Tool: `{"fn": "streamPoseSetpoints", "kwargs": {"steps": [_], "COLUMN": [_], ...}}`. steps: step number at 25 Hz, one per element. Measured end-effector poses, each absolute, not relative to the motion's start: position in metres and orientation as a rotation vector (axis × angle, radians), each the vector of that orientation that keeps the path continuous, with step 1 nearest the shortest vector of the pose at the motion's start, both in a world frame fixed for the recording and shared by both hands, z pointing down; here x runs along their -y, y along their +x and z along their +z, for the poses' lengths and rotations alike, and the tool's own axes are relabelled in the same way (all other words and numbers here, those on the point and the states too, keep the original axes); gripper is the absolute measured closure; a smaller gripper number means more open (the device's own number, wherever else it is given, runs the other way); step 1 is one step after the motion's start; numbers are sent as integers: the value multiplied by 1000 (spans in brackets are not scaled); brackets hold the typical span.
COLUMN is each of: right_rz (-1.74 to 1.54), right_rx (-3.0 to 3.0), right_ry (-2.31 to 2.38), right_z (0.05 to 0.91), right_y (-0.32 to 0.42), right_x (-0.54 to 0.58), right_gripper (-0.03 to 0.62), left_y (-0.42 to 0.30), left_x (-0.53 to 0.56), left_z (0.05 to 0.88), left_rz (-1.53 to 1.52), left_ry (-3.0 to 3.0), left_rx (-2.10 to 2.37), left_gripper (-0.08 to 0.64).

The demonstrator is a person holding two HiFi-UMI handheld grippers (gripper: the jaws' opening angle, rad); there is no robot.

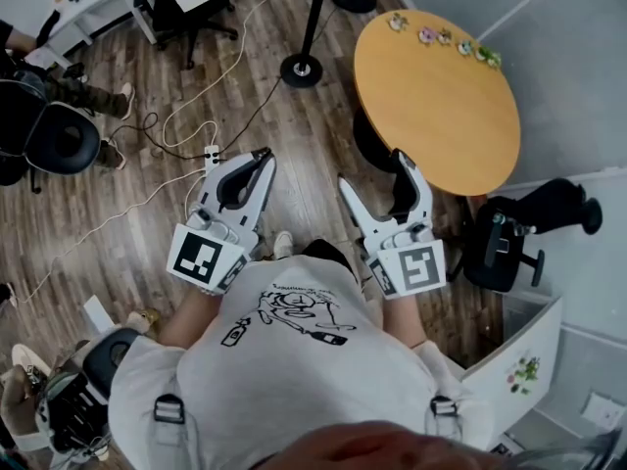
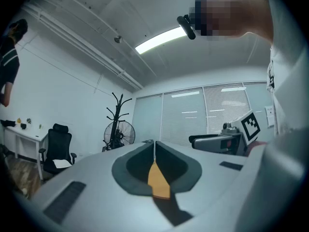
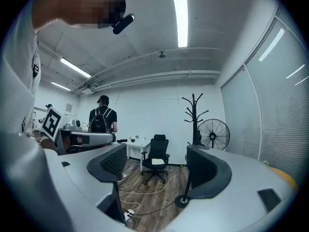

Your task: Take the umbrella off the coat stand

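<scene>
My left tongs [image 2: 154, 146] together; right tongs [image 3: 157, 151] apart, empty. Can't make out umbrella on distant coat stand [image 3: 195, 116]. Probably light, floppy: grip stiff handle.

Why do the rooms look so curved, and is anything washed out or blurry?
Left gripper view: wide lens bows the ceiling, and the ceiling light glares white. Right gripper view: same bowing, dark corners, coat stand sharp. Head view: evenly lit, round table crisp.

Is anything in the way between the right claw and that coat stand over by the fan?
Mostly open floor, but a round-based black pole stands partway to the coat stand, and cables trail underneath.
</scene>
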State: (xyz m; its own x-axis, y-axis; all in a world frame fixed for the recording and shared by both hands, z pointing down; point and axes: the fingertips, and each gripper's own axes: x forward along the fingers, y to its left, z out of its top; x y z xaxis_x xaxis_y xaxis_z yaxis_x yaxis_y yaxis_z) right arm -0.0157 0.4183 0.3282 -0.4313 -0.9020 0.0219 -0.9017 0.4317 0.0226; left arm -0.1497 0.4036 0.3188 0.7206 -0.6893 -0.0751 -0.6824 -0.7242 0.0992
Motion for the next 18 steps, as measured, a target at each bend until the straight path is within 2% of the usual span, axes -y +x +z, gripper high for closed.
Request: {"fn": "streamPoseSetpoints", "kwargs": {"steps": [1, 3, 18], "right_rz": [-2, 11, 23], "right_rx": [2626, 2619, 2654], "right_ry": [1658, 1655, 1652], "right_z": [330, 332, 334], "right_y": [-17, -21, -16], "right_x": [-416, -414, -385], "right_gripper": [192, 179, 190], "left_y": [-151, -154, -151], "left_x": [-402, -401, -372], "left_z": [319, 320, 326], "left_rz": [-162, -160, -151], "left_ry": [2852, 2849, 2839], "left_rx": [1137, 1132, 1153], "left_gripper": [543, 543, 543]}}
